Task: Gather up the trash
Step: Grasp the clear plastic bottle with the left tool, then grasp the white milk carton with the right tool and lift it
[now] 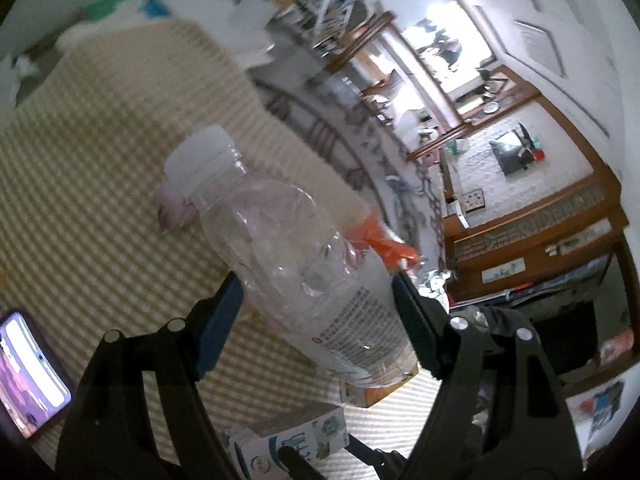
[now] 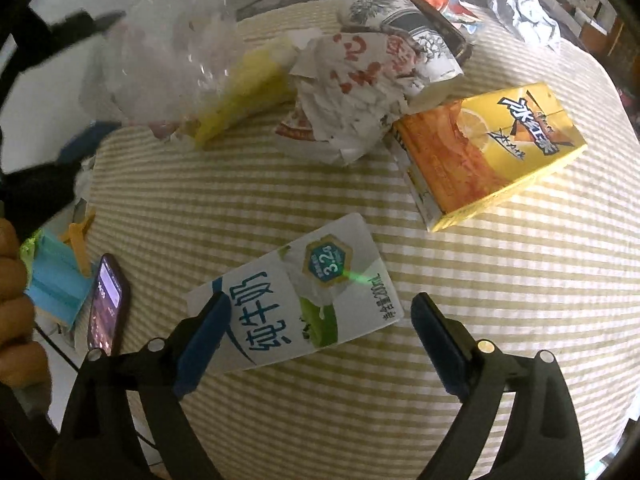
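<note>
Keep left claw [image 1: 316, 308] clamped squarely on empty bottle [image 1: 288, 248], lower spread-wide right claw [image 2: 316, 344] straddling milk carton [image 2: 296, 300] on checked counter [image 2: 480, 300], then squeeze.

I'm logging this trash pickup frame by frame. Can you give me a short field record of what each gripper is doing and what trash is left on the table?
left gripper: shut on clear plastic bottle, lifted off the table
right gripper: open, fingers either side of the milk carton
surface: striped tablecloth
other trash: yellow tea carton, crumpled wrapper, paper cup
non-trash: phone
</note>
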A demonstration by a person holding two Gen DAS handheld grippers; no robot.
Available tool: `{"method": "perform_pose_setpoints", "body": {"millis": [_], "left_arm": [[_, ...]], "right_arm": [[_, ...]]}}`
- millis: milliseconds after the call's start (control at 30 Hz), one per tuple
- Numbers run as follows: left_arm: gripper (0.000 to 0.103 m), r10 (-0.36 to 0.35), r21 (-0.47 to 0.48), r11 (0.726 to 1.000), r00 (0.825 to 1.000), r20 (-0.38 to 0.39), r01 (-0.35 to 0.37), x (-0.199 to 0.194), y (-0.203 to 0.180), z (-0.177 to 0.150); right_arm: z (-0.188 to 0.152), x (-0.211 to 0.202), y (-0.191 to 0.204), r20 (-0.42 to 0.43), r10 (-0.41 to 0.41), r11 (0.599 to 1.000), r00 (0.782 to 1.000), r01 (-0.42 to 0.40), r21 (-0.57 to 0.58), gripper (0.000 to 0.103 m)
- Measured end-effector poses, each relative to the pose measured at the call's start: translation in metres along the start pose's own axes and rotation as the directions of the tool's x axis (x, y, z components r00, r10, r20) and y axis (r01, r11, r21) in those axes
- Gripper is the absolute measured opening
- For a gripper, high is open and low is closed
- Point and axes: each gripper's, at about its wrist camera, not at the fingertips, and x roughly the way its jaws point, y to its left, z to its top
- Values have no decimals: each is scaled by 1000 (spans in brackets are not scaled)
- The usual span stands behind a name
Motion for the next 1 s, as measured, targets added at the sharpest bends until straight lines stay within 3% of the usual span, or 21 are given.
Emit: {"method": "perform_pose_setpoints", "body": {"millis": [133, 167, 267, 500, 633, 733, 800, 900, 1000], "left_arm": [[74, -13, 63, 998, 1000, 21, 12, -6, -12, -3], [74, -14, 71, 997, 1000, 23, 13, -7, -14, -4], [74, -17, 84, 996, 1000, 24, 15, -6, -19, -7], [74, -16, 99, 995, 999, 29, 13, -7, -28, -9], [74, -17, 107, 994, 999, 29, 14, -7, -32, -10], [74, -22, 126, 992, 1000, 20, 19, -6, -35, -9], [74, -24, 142, 990, 1000, 20, 21, -7, -34, -5], [74, -23, 154, 988, 1000, 21, 20, -11, -30, 3], [74, -10, 152, 988, 999, 36, 5, -18, -26, 8]], "right_arm": [[-2, 4, 13, 2, -6, 999, 1000, 6, -40, 90], [-1, 7, 13, -13, 11, 999, 1000, -12, -37, 96], [3, 15, 11, -46, 40, 999, 998, -40, -16, 97], [-7, 7, 3, -41, 72, 997, 997, -72, -18, 81], [-7, -3, -13, -24, 106, 994, 994, -105, 33, 64], [-7, -6, -17, -32, 118, 993, 992, -118, 16, 64], [-5, -9, -15, -51, 113, 992, 992, -115, -50, 66], [2, -15, 2, -53, 100, 970, 994, -109, -216, 83], [6, -18, 24, -62, 58, 889, 996, -80, -451, 87]]}}
